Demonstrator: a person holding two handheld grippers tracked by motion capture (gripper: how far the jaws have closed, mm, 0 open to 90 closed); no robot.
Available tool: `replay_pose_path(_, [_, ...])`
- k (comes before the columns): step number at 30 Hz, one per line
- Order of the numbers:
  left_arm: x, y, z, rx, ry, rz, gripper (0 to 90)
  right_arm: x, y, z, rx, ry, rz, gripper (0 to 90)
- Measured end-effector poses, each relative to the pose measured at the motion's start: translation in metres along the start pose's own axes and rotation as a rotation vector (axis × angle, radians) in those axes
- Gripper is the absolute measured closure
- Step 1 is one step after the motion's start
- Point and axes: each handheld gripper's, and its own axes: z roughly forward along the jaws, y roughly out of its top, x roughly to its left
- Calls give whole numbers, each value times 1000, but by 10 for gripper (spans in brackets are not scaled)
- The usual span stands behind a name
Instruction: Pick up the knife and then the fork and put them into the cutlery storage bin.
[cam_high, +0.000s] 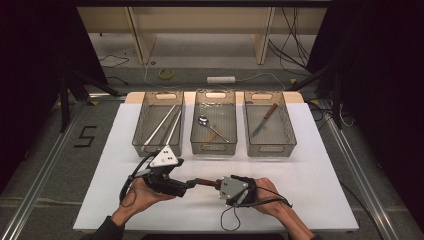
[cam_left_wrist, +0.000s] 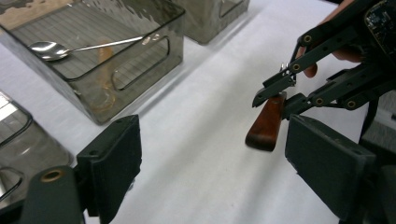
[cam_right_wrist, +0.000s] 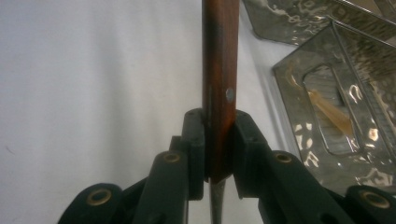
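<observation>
A knife with a red-brown wooden handle (cam_right_wrist: 219, 70) is clamped between the pads of my right gripper (cam_right_wrist: 219, 140), and its metal blade (cam_right_wrist: 215, 200) runs back under the jaws. In the high view the right gripper (cam_high: 212, 184) and left gripper (cam_high: 186, 185) face each other at the near middle of the table, with the handle (cam_high: 202, 182) between them. My left gripper (cam_left_wrist: 219, 158) stands wide open. The handle's free end (cam_left_wrist: 267, 122) lies just beyond its right-hand pad (cam_left_wrist: 327, 163), and nothing is pressed between the pads.
Three clear bins stand in a row at the back of the white table (cam_high: 310, 165): the left bin (cam_high: 140, 131) holds chopsticks, the middle one (cam_high: 235, 125) a spoon (cam_left_wrist: 51, 49), the right one (cam_high: 287, 127) another knife (cam_high: 264, 120). Cables trail from both grippers.
</observation>
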Motion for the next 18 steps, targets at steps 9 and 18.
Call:
replay_pose_path(9, [4, -9, -5, -71, 29, -18, 170, -8, -5, -4, -23, -18, 69, 778])
replay_pose_path(18, [7, -22, -6, -107, 49, -33, 160, -20, -12, -12, -39, -35, 163, 778])
